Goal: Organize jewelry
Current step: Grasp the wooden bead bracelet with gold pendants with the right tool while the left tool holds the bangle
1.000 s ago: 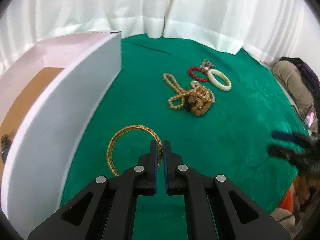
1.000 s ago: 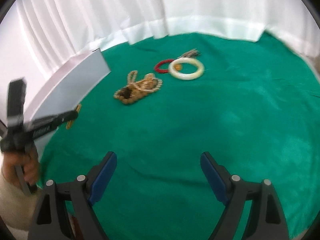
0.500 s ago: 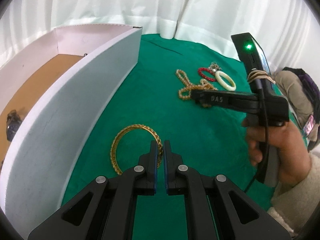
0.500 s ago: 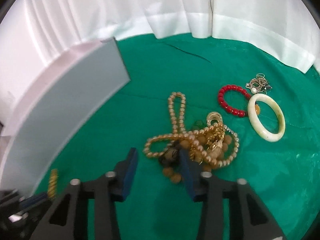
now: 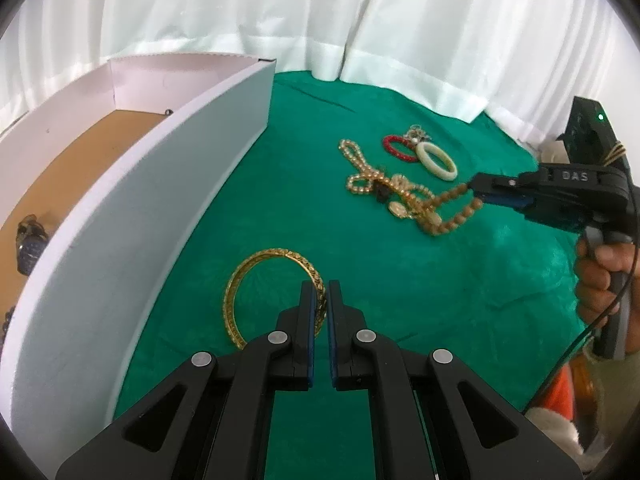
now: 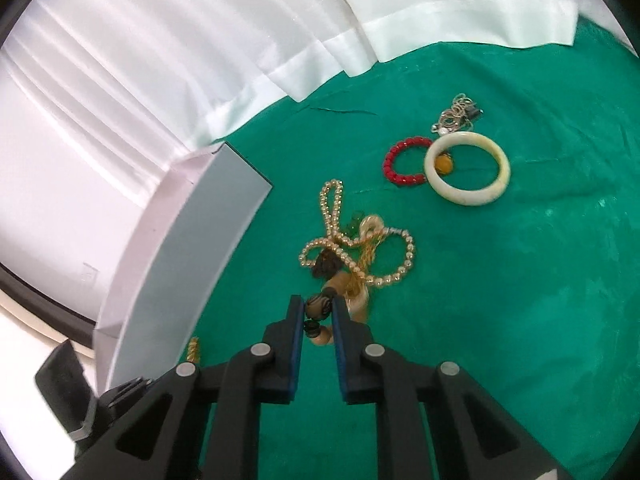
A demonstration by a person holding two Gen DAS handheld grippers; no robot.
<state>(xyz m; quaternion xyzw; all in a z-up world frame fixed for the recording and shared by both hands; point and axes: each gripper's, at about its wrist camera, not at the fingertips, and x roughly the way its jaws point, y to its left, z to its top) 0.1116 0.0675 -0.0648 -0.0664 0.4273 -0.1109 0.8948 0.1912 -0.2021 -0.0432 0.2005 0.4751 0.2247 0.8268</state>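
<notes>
My left gripper is shut on the rim of a gold bangle, beside the white box. My right gripper is shut on a brown wooden-bead bracelet. In the left wrist view that bracelet hangs as a loop from the right gripper, its low end still in the tangled pile of pearl and gold chains. A red bead bracelet, a cream bangle and a small silver chain lie farther back on the green cloth.
The white box has a brown floor with a dark watch in it, and its tall wall stands left of the pile. White curtains close the back. A person's hand holds the right tool.
The right gripper came in from the right, went from wide open to shut on the brown beads, and has pulled them up and right out of the pile. The left gripper kept hold of the bangle.
</notes>
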